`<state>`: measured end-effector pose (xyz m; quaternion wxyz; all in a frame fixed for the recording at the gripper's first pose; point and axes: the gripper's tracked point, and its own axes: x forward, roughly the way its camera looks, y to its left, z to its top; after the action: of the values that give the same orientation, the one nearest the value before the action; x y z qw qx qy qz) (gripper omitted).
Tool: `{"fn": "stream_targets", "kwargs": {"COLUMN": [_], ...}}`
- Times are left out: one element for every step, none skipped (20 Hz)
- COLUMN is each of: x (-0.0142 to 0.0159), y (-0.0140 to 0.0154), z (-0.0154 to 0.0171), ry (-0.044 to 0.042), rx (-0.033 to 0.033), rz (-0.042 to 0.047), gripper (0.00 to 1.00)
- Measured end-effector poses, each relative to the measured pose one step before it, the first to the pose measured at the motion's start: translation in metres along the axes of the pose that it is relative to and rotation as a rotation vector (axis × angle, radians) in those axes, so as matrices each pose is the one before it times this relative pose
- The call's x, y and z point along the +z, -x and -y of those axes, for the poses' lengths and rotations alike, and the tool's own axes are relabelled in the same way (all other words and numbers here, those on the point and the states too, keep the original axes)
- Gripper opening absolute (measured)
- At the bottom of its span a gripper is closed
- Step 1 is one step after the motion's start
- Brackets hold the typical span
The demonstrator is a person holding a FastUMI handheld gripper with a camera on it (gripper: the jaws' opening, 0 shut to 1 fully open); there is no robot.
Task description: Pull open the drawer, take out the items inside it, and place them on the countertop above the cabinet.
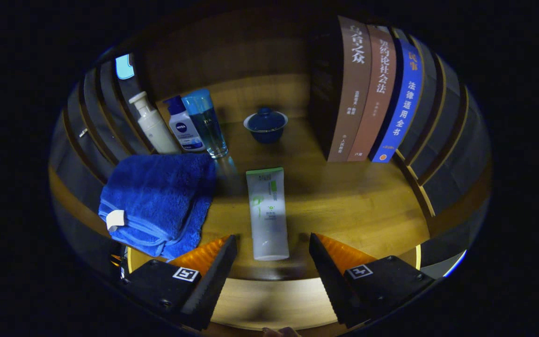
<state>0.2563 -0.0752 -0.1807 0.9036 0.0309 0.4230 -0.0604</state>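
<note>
Tube (267, 213) of cream, white with a green cap end, lies flat on the wooden countertop (353, 206), its long axis running away from us. Its near end sits between the fingertips of the gripper (273, 245), with a clear gap on each side; we see neither finger touching it. The jaws stand wide apart and hold nothing.

Left of the tube we note a folded blue towel (159, 201), its white tag facing us, resting on the same surface and near the left finger. Behind the towel stand three bottles close together: a white pump bottle (152, 124), a white bottle with a blue cap (184, 125), and a clear blue bottle (207, 122). Beyond the tube, well apart from it, sits a small blue lidded bowl (265, 125). To the right stand three upright books (372, 93), spines toward us, pressed side by side. We cannot see the drawer from this position.
</note>
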Motion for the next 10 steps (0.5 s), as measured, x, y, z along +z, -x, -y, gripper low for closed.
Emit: {"fn": "stream_targets", "kwargs": {"x": [0.00028, 0.00111, 0.00079, 0.00197, 0.00112, 0.00167, -0.00081, 0.00018, -0.00030, -0.00012], "y": [0.01110, 0.01232, 0.01319, 0.01485, 0.01486, 0.01706, 0.01954, 0.01963, 0.01850, 0.02031], "z": [0.00027, 0.00014, 0.00024, 0.00007, -0.00111, -0.00202, -0.00335, -0.00218, -0.00224, -0.00070], "ry": [0.00192, 0.00282, 0.00482, 0.00518, 0.00478, 0.00408, 0.00463, 0.00250, 0.00050, -0.00021], "rx": [0.00317, 0.00371, 0.00012, -0.00344, 0.00139, 0.00577, 0.00542, 0.00839, 0.00242, -0.00228], "rz": [0.02633, 0.03006, 0.03357, 0.04246, 0.04757, 0.04996, 0.04980, 0.04783, 0.05177, 0.05558], "gripper": [0.98, 0.98, 0.98, 0.98, 0.98, 0.98, 0.98, 0.98, 0.98, 0.98]}}
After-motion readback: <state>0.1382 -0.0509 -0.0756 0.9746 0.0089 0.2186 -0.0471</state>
